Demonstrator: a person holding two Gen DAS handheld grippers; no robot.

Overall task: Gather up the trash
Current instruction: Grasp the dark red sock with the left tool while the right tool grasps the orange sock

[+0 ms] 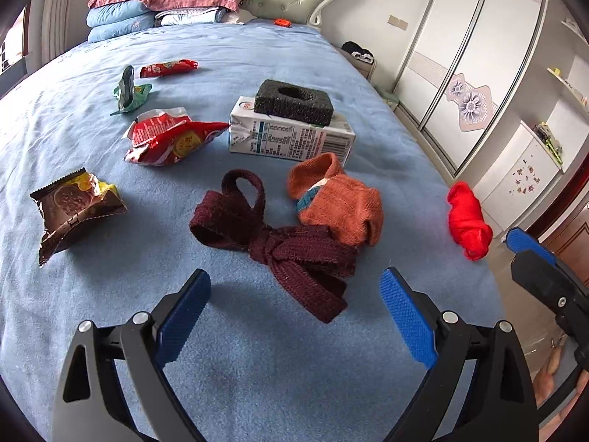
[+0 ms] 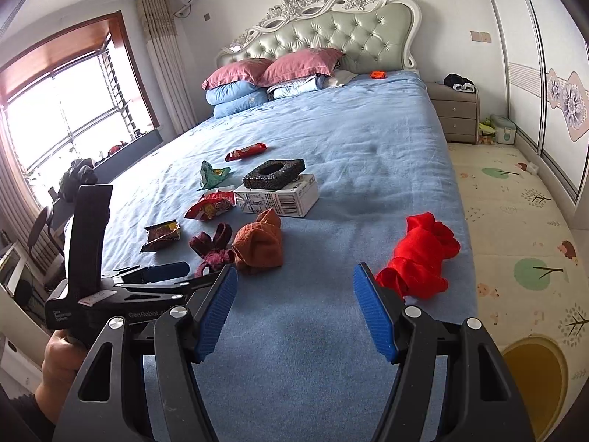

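With nothing yet gripped, best treated as an approach and sorting step: wrappers and carton are trash, the socks are not.

Left wrist view. Left gripper (image 1: 295, 294) spread wide, empty, hovering above the blue bedsheet (image 1: 257, 368). Landmark for everything: white rectangular milk carton (image 1: 291, 138), lying on its side mid-bed. On top of the carton, a black foam block with an oval hole (image 1: 293, 102). Touching the carton's torn end, a crumpled red foil snack bag (image 1: 165, 141). Beyond that bag, farther from the carton toward the pillows, a green foil wrapper (image 1: 129, 92) and a slim red wrapper (image 1: 168, 67). Well off the carton on the red bag's side, nearer the camera, a brown chocolate-biscuit wrapper (image 1: 73, 210). Just in front of the carton, an orange knitted sock bundle (image 1: 338, 202) and a knotted maroon sock pair (image 1: 279, 239), the latter closest to the fingertips. Worth steering around the maroon knot and aiming at the brown wrapper, pinching its raised crimped edge, not the flat foil.

Right wrist view. Right gripper (image 2: 295, 287) also parted, nothing between the pads. Bright red bunched sock (image 2: 419, 258) well clear of the carton (image 2: 279, 197), just beside the right-hand pad; easy to snag, so better lifted past. Carton likely light, foam block loose on it.
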